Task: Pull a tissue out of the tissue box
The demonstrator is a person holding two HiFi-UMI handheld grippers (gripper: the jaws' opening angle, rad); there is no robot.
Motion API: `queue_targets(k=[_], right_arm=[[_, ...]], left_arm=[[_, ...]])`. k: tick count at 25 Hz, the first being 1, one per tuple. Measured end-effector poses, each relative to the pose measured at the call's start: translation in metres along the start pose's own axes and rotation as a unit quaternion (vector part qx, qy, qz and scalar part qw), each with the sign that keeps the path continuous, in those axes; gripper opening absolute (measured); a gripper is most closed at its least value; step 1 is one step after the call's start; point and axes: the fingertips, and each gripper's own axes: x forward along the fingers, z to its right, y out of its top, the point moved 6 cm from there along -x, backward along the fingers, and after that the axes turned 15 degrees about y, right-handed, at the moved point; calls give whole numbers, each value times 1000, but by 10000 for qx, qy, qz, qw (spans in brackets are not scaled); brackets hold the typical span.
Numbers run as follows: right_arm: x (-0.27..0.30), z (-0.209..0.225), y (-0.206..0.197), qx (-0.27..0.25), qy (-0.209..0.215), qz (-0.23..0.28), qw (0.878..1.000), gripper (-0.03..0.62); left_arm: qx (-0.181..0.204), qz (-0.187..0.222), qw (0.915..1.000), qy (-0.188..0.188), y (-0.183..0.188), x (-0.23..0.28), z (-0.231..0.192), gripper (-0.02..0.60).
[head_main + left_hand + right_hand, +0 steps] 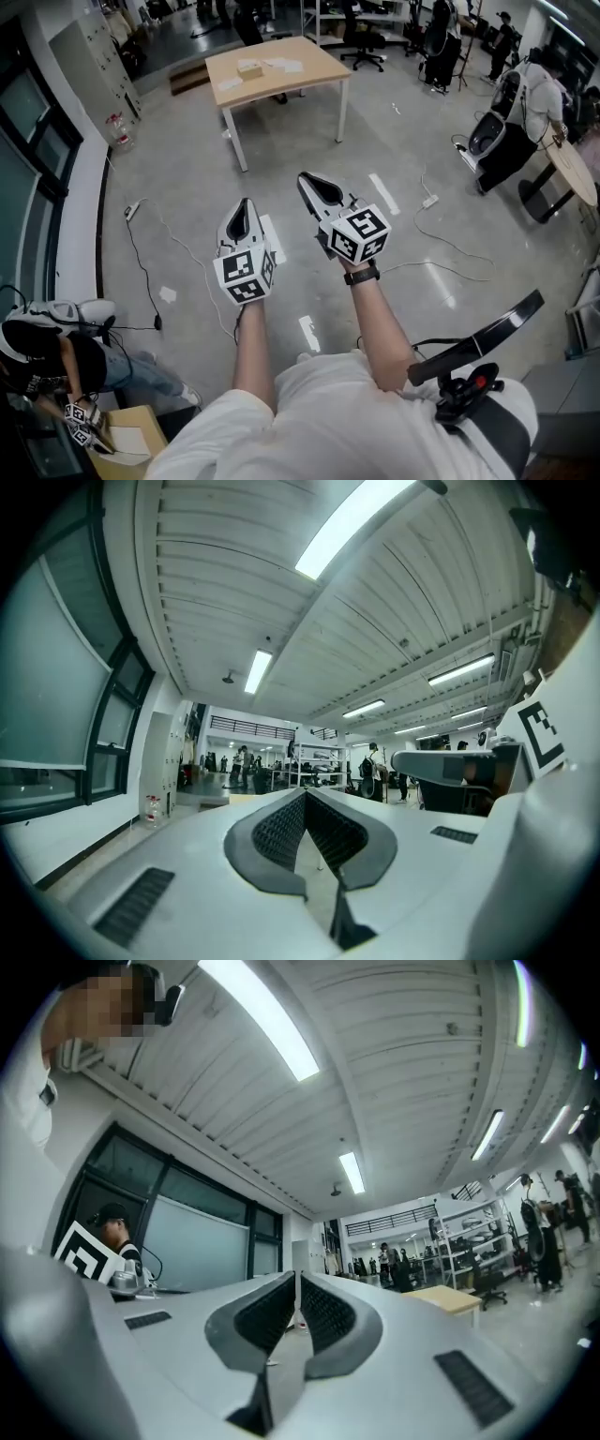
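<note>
Gotta bring left gripper (pixel 246 202) and right gripper (pixel 307 180), fingers (pixel 277 832) clenched on nothing, over to the far desk (pixel 309 80) with the likely tissue box (pixel 250 67) on it, then open one right over the tissue.

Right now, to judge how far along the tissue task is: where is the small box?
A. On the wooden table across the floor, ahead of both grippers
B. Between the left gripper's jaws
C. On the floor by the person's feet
A: the head view shows the small box sitting on the wooden table, well beyond the left gripper and the right gripper, and neither gripper holds anything.
</note>
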Motion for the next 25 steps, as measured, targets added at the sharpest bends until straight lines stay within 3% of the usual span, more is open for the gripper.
queue_targets(k=[5, 9, 14, 19, 25], right_arm=[[8, -18, -23, 82, -448, -416, 9981, 20], [13, -24, -43, 195, -524, -741, 9957, 20], [10, -18, -43, 138, -559, -754, 9955, 20], [11, 11, -50, 223, -601, -674, 9957, 20], [40, 82, -45, 356, -584, -485, 9965, 20]], left_arm=[[-77, -50, 9998, -182, -4, -11, -16, 2], [-89, -98, 9994, -330, -12, -9, -17, 2], [-59, -164, 9986, -494, -19, -1, -5, 2], [15, -195, 9984, -524, -31, 22, 10, 2], [121, -141, 9982, -566, -26, 89, 34, 2]])
